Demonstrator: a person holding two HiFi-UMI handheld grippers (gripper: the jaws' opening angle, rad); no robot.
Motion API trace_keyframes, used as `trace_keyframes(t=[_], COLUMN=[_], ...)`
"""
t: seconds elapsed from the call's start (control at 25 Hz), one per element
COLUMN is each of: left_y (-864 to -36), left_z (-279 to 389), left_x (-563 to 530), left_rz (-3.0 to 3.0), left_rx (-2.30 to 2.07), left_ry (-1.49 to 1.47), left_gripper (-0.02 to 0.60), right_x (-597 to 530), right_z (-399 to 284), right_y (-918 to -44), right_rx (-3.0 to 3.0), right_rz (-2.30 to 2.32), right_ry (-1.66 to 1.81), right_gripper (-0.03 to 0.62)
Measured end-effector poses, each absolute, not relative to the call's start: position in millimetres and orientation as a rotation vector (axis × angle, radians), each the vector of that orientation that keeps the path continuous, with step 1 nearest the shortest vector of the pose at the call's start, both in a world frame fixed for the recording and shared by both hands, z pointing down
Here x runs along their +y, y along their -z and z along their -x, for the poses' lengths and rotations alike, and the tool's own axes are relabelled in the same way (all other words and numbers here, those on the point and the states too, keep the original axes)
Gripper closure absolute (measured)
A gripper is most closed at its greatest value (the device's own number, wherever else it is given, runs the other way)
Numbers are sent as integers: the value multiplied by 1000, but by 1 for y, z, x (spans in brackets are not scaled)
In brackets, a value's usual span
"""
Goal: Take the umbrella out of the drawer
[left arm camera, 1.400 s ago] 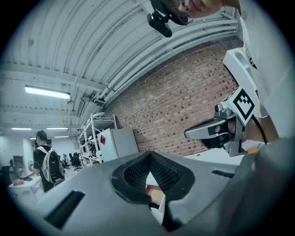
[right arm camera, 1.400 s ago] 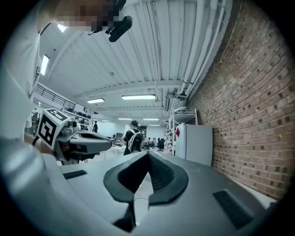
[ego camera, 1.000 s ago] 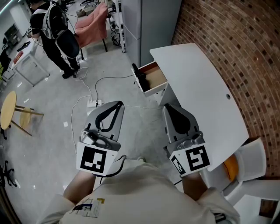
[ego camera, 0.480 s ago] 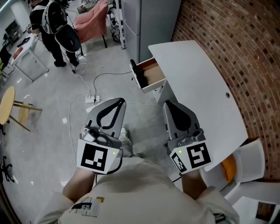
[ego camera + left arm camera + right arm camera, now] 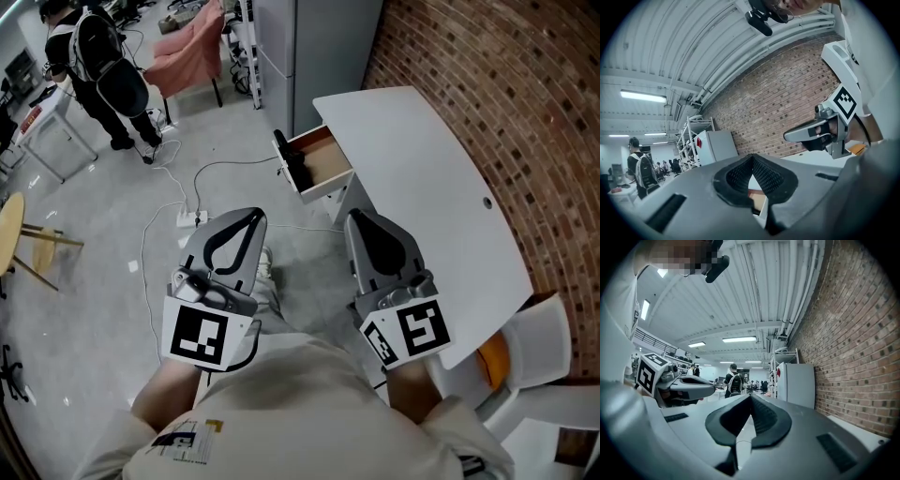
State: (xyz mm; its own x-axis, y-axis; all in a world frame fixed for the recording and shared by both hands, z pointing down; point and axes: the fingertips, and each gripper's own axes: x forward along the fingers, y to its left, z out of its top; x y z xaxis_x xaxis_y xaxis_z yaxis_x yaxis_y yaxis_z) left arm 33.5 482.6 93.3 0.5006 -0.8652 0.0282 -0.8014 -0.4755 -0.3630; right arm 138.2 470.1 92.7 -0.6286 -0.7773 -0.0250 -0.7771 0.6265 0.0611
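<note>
The wooden drawer (image 5: 323, 157) stands pulled out of the white table (image 5: 422, 178). A black folded umbrella (image 5: 298, 172) lies along the drawer's front end. My left gripper (image 5: 251, 214) is shut and empty, held over the floor short of the drawer. My right gripper (image 5: 354, 217) is shut and empty beside it, near the table's edge. In the left gripper view the closed jaw tips (image 5: 751, 157) meet, with the drawer's wood (image 5: 757, 200) showing below them. The right gripper view shows its closed tips (image 5: 751, 397) pointing level down the room.
A brick wall (image 5: 506, 103) runs behind the table. A grey cabinet (image 5: 319, 47) stands past the drawer. Cables and a power strip (image 5: 192, 220) lie on the floor. A person with a backpack (image 5: 94, 56), a pink chair (image 5: 192, 56) and a round wooden stool (image 5: 14, 234) are at left.
Both grippers have sunk a little, still shut. The person with the backpack has walked further left. A shoe now shows on the floor beside the left gripper.
</note>
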Motion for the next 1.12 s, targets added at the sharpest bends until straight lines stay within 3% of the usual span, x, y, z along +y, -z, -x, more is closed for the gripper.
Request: trace_keyframes(t=[0.44, 1.12], left_y=[-107, -105], left_z=[-10, 80], left_x=[428, 230], left_rz=[2462, 2566], left_rx=[1350, 1389], left_ry=[309, 307], left_gripper=[574, 574], right_x=[412, 222], right_z=[-96, -6], right_y=[-101, -102], right_rx=[-2813, -2740], right_rz=[-1304, -1243], right_ry=[111, 68], right_gripper=[586, 586])
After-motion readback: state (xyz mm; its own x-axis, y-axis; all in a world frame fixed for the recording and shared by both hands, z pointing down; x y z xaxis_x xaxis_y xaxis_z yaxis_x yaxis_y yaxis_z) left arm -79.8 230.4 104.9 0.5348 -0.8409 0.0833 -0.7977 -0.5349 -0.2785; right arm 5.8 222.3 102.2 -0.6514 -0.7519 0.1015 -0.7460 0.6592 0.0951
